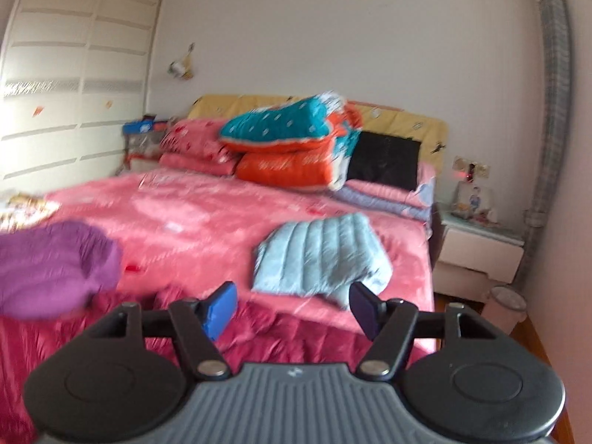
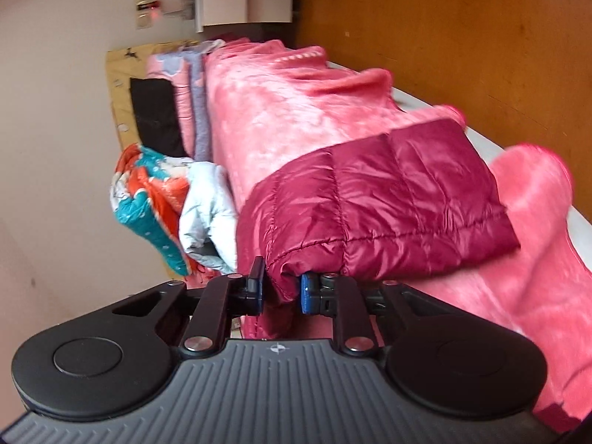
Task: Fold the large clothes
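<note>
A dark red quilted down jacket [image 2: 388, 203] lies on the pink bed; in the left wrist view its crumpled fabric [image 1: 281, 336] lies right below my fingers. My right gripper [image 2: 282, 290] is shut on a fold of the jacket's edge, the view rolled sideways. My left gripper [image 1: 292, 309] is open and empty, hovering above the red jacket near the bed's foot. A folded light blue quilted jacket [image 1: 322, 255] lies on the bed beyond it; it also shows in the right wrist view [image 2: 209, 214]. A purple garment [image 1: 51, 266] lies at the left.
The pink bedspread [image 1: 207, 214] covers the bed. Folded teal and orange quilts [image 1: 292, 140] and pillows are stacked at the headboard. A white nightstand [image 1: 477, 251] and a bin stand right of the bed, a wardrobe [image 1: 74, 74] at the left. Wooden floor [image 2: 462, 37] lies beside the bed.
</note>
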Motion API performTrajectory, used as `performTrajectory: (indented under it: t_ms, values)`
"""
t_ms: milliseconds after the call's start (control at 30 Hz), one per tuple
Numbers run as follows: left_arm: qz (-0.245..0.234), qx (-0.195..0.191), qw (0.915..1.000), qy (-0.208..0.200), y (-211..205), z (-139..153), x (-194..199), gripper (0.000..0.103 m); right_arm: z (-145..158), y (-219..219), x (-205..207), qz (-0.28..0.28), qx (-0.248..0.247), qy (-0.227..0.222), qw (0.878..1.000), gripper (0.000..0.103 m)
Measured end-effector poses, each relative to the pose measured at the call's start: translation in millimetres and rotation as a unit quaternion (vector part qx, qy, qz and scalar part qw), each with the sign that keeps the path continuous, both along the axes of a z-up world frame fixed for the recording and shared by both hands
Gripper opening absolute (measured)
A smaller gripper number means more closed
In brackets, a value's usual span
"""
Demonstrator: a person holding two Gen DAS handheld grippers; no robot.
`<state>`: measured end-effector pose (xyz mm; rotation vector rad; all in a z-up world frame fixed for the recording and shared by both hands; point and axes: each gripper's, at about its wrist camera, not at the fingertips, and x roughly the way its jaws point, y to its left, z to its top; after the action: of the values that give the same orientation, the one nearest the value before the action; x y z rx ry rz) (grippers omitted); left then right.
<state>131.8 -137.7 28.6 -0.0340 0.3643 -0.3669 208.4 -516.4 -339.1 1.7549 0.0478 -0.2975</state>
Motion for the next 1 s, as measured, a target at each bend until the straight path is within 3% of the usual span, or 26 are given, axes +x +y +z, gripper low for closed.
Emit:
performTrajectory:
  t_ms: [133, 233, 300, 467, 700, 800, 867, 933, 1000]
  values:
    - [0.042, 0.018, 0.9989, 0.013, 34.8, -37.1, 4.3, 0.067, 13.5, -6.6, 0.9, 0.006, -0.042, -0.003, 0.999, 0.020]
    - [0.074, 0.012, 0.9971, 0.014, 63.7, -53.9, 7.4, 0.067, 46.1, -9.3, 6.4, 0.022, -0.126, 0.008, 0.992, 0.018]
    - [0.100, 0.011, 0.9947, 0.018, 80.2, -62.1, 13.1, 0.067, 73.7, -6.4, 13.3, 0.035, -0.193, 0.017, 0.980, 0.017]
    - [0.149, -0.010, 0.9884, 0.029, 119.2, -70.3, 30.8, 0.067, 153.6, 21.9, 42.2, 0.071, -0.374, 0.040, 0.924, 0.017]
    - [0.203, -0.048, 0.9774, 0.035, 166.4, -81.4, 36.3, 0.067, 244.3, 111.1, 123.4, 0.156, -0.537, 0.011, 0.829, 0.016]
    - [0.230, -0.060, 0.9703, 0.042, 183.1, -92.1, 37.7, 0.067, 267.3, 175.3, 163.8, 0.201, -0.611, -0.008, 0.766, 0.016]
    - [0.244, -0.077, 0.9656, 0.049, 194.9, -98.5, 40.5, 0.067, 271.5, 227.9, 185.0, 0.238, -0.664, -0.026, 0.708, 0.016]
    - [0.260, -0.095, 0.9593, 0.056, 206.7, -102.8, 41.9, 0.067, 263.4, 284.8, 201.5, 0.288, -0.722, -0.041, 0.628, 0.016]
    - [0.276, -0.115, 0.9525, 0.059, 217.4, -105.6, 41.0, 0.067, 240.1, 344.2, 207.1, 0.341, -0.776, -0.047, 0.529, 0.016]
